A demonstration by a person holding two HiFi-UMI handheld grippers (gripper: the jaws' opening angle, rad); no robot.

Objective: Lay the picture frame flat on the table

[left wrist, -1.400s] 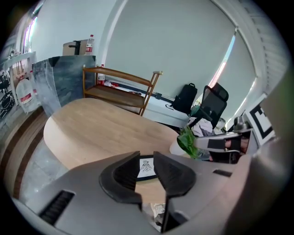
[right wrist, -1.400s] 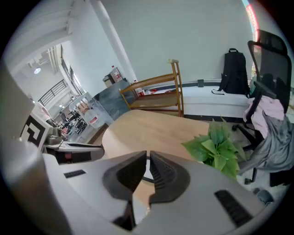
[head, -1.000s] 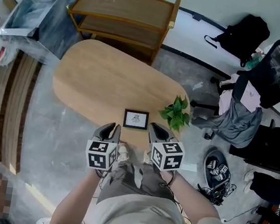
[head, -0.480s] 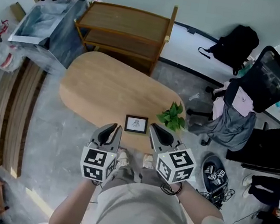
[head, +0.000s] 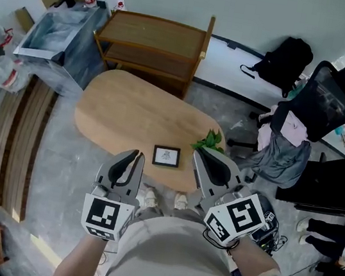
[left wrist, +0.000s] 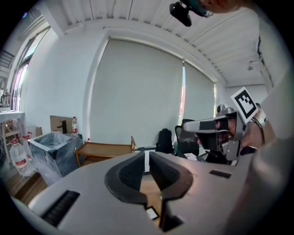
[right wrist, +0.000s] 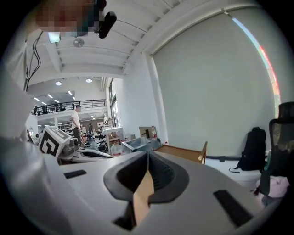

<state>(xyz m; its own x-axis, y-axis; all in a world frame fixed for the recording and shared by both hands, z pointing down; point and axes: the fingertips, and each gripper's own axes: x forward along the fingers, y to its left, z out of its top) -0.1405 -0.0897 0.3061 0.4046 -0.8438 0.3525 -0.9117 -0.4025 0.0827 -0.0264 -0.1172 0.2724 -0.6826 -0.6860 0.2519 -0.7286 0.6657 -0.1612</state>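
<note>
A small black picture frame [head: 166,156] lies flat, face up, near the front edge of the oval wooden table [head: 125,107]. Both grippers hang in the air on my side of that edge and touch nothing. My left gripper [head: 136,155] is left of the frame, its jaws shut and empty. My right gripper [head: 199,154] is right of the frame, beside the plant, also shut and empty. In the left gripper view the frame [left wrist: 150,212] shows far below the closed jaws [left wrist: 147,158]. The right gripper view shows its jaw tips [right wrist: 148,156] meeting, with table wood beneath.
A small potted plant [head: 210,140] stands at the table's right end. Behind the table is a wooden shelf unit [head: 156,37], with a plastic-wrapped box [head: 60,28] at far left. An office chair draped with clothes [head: 306,116] and a backpack [head: 282,57] are at the right.
Both grippers have risen toward the head camera and spread apart, away from the frame. The frame lies in the same spot on the table.
</note>
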